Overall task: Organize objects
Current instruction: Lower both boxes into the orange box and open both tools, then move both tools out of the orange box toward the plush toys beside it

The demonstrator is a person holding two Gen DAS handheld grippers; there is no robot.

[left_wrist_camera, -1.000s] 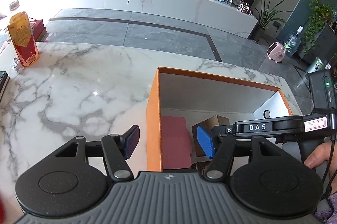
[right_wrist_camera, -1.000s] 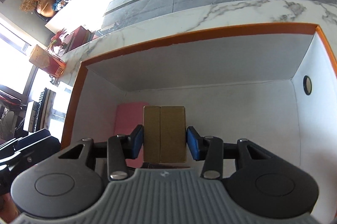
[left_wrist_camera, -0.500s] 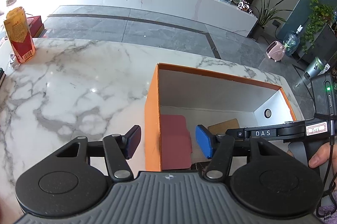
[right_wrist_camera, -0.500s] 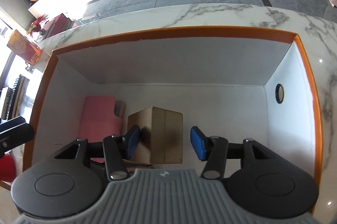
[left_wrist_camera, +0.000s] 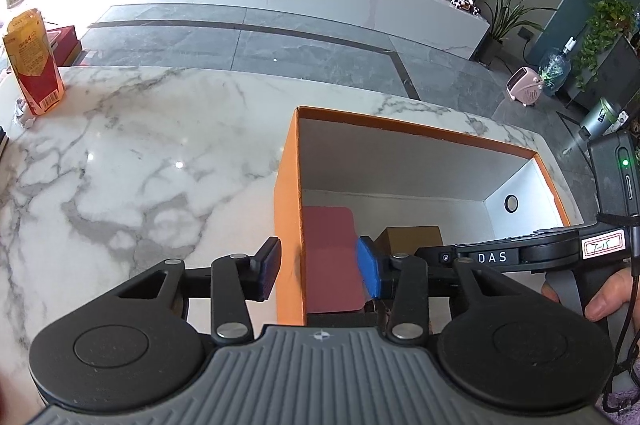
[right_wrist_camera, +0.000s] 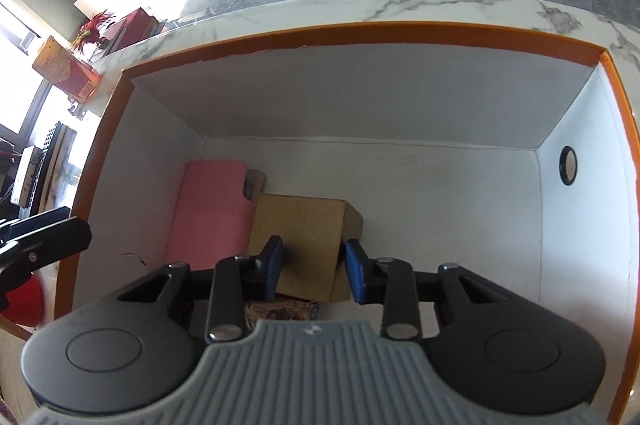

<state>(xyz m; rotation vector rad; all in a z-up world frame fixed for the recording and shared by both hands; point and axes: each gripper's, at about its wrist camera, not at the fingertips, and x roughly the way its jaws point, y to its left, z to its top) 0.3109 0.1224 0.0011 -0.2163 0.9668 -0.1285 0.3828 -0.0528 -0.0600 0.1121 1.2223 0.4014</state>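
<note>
An orange box [left_wrist_camera: 286, 209] with a white inside [right_wrist_camera: 400, 177] stands on the marble table. Inside lie a pink flat item [right_wrist_camera: 212, 209] [left_wrist_camera: 332, 257] and a tan cardboard box [right_wrist_camera: 304, 237] [left_wrist_camera: 412, 237], resting on the floor of the orange box. My right gripper [right_wrist_camera: 314, 271] is open above the tan box, its fingers apart from it. My left gripper [left_wrist_camera: 318, 271] is open, its fingers straddling the orange box's left wall without touching it. The right gripper's body [left_wrist_camera: 520, 257] shows in the left wrist view.
A red and yellow carton [left_wrist_camera: 34, 65] stands at the table's far left, also in the right wrist view [right_wrist_camera: 66, 71]. A dark printed item [right_wrist_camera: 280, 311] lies under the tan box. A round hole [right_wrist_camera: 568, 165] is in the orange box's right wall.
My right gripper opened and let go of the tan box, which now lies on the floor of the orange box. The right gripper has lifted back. The left gripper has barely moved.
</note>
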